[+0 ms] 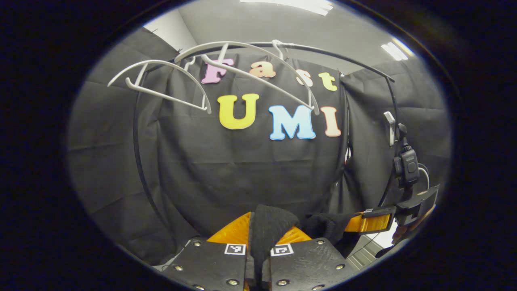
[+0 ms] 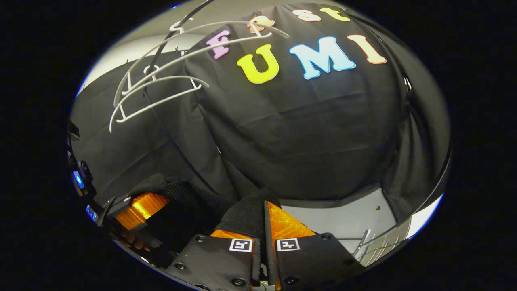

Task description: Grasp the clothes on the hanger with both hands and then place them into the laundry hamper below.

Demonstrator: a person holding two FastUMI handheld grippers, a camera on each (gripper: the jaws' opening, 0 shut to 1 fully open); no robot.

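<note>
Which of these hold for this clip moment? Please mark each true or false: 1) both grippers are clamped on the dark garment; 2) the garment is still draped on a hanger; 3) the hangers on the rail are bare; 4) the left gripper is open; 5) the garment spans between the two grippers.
1) True: the left gripper and right gripper each pinch the dark garment between both fingers.
2) False: it is off the white hangers and held lower down by the grippers.
3) True: the hangers on the black rail carry nothing.
4) False: it is shut on the garment.
5) True: the cloth runs from one gripper across to the other.
</note>
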